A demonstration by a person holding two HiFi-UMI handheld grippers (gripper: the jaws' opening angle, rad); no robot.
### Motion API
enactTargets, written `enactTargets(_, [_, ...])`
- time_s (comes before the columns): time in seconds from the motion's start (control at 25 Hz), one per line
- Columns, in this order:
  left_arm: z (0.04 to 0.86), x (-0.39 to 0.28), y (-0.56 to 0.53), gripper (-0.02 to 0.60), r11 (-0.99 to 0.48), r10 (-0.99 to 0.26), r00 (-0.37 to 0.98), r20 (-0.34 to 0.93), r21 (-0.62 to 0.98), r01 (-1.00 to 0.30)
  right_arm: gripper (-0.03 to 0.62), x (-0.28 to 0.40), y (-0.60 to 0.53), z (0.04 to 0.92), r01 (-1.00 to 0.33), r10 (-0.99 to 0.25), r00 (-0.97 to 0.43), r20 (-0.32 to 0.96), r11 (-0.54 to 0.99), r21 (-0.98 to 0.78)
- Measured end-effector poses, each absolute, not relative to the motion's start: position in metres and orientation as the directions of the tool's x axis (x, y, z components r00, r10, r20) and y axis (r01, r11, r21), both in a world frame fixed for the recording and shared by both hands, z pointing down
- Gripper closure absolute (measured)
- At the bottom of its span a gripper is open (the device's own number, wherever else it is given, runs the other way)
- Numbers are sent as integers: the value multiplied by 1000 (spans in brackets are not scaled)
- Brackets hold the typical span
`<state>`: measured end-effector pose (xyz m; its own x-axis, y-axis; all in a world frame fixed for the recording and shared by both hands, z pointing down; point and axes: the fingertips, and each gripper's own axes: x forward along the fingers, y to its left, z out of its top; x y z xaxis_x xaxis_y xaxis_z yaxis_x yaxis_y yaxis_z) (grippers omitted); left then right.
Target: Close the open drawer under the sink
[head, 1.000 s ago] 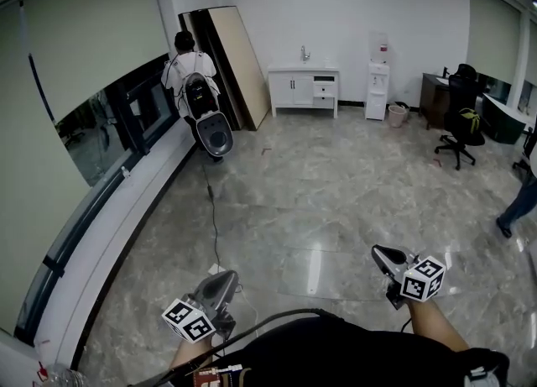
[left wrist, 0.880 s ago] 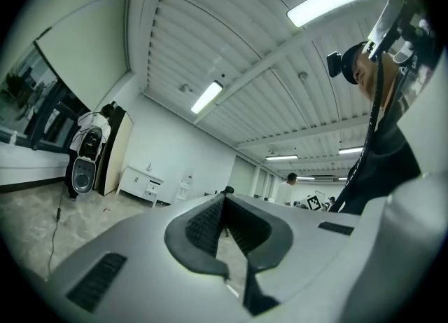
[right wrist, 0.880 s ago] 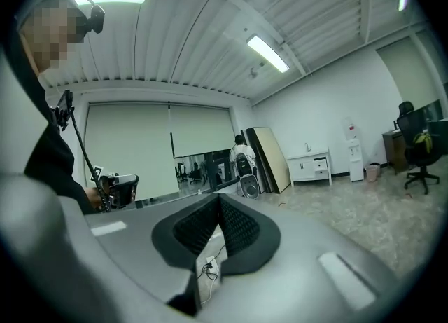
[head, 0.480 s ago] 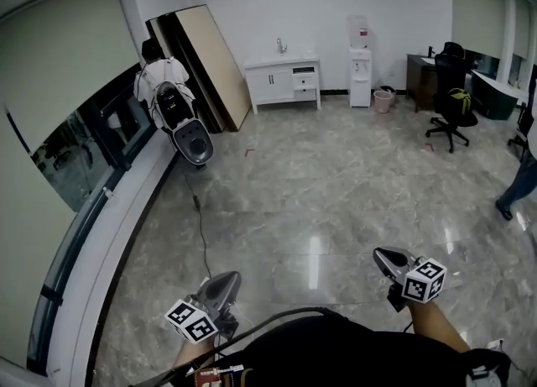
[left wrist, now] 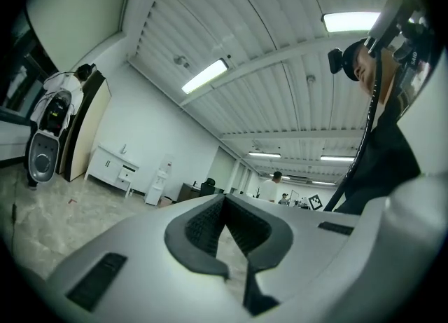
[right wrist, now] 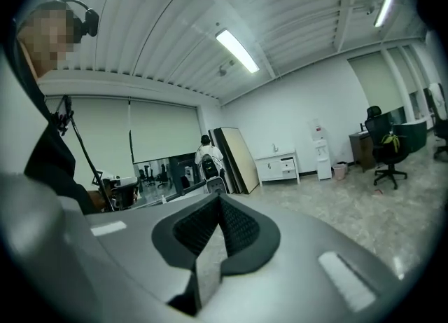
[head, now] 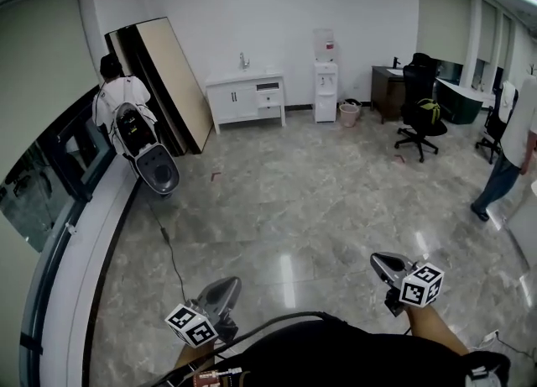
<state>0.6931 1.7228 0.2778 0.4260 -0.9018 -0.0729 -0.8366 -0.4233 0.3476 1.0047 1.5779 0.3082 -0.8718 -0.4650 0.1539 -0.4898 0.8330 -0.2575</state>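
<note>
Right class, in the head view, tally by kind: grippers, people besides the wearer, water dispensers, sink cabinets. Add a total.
Grippers: 2, left gripper, right gripper
Other people: 2, person by the window, person at right
Water dispenser: 1
Sink cabinet: 1
Total: 6

I am standing in a big, sparsely furnished office room; the polished marble-look floor (head: pixel 319 201) runs bare to white walls; a black swivel chair (head: pixel 418 117) sits by a dark table (head: pixel 388 90) at the far right; a water dispenser (head: pixel 325 83) and a small bin (head: pixel 349 113) stand beside a white sink cabinet (head: pixel 243 98); roller blinds (head: pixel 42 66) cover the windows; strip lights (right wrist: pixel 236 50) line the ribbed ceiling.
</note>
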Motion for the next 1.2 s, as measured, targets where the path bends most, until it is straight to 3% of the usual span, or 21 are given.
enactTargets(0.2, [268, 600, 1682, 584, -449, -891, 444, -94, 323, -833, 592, 910, 1536, 283, -493, -478, -870, 124, 837, -238])
enactTargets(0.4, [274, 530, 1657, 584, -429, -902, 420, -105, 334, -839, 594, 825, 1519, 287, -437, -413, -898, 154, 880, -187])
enactTargets(0.64, [285, 484, 1643, 584, -362, -930, 357, -81, 356, -862, 594, 773, 1476, 294, -399, -368, -914, 171, 893, -210])
enactTargets(0.92, [286, 425, 1611, 584, -219, -976, 212, -58, 346, -912, 592, 697, 1401, 300, -267, -237, -959, 154, 938, -220])
enactTargets(1.2, [261, 411, 1522, 584, -122, -991, 101, -83, 323, -938, 592, 651, 1278, 283, -151, -124, -984, 131, 964, -218])
